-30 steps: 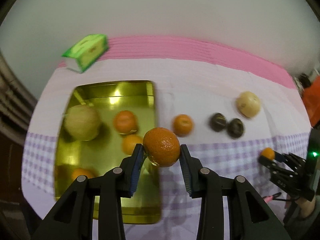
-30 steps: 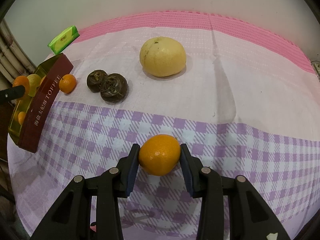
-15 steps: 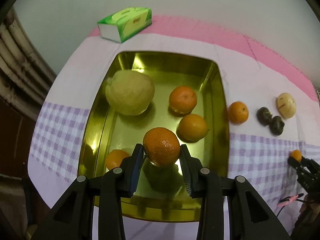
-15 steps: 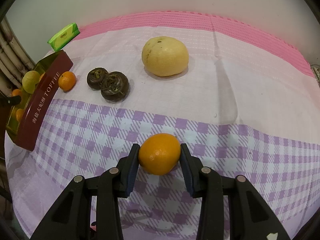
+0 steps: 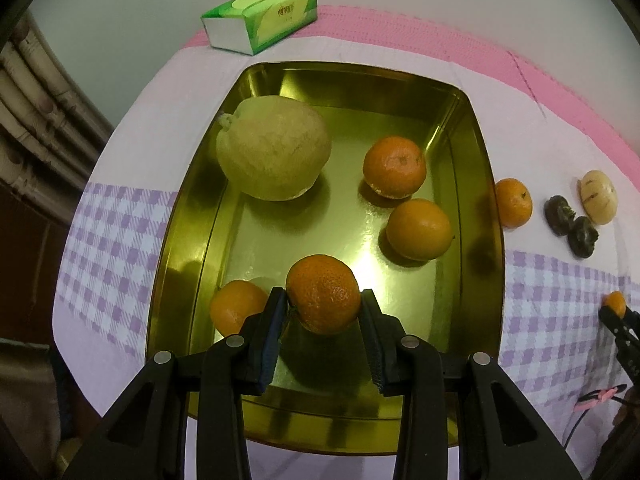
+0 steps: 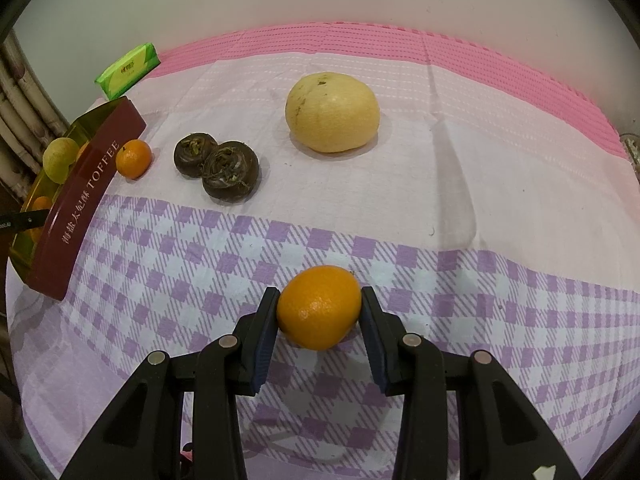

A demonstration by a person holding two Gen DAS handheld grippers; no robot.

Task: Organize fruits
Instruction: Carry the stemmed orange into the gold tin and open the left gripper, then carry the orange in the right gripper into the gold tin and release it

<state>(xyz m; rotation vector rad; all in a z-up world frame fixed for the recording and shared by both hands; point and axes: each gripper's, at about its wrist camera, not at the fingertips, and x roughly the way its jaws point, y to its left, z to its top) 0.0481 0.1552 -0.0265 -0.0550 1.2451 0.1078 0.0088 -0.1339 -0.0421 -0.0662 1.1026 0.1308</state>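
Note:
My left gripper point(image 5: 323, 304) is shut on a mandarin point(image 5: 323, 294) and holds it low over the near part of the gold tin tray point(image 5: 192, 216). The tray holds a large yellow-green pomelo point(image 5: 274, 148) and three oranges point(image 5: 418, 229). My right gripper point(image 6: 319, 308) is shut on an orange point(image 6: 319, 306) above the purple checked cloth. On the cloth lie a small mandarin point(image 6: 133, 158), two dark brown fruits point(image 6: 216, 166) and a pale yellow melon point(image 6: 332, 112).
A green tissue pack point(image 5: 262, 18) lies behind the tray near the wall. The tray's dark red side point(image 6: 76, 204) faces the right gripper at far left. A curtain point(image 5: 36, 128) hangs at the left table edge.
My left gripper has carried the mandarin leftward from the tray's right rim to over the tray and lowered it. The right gripper has stayed almost still with its orange.

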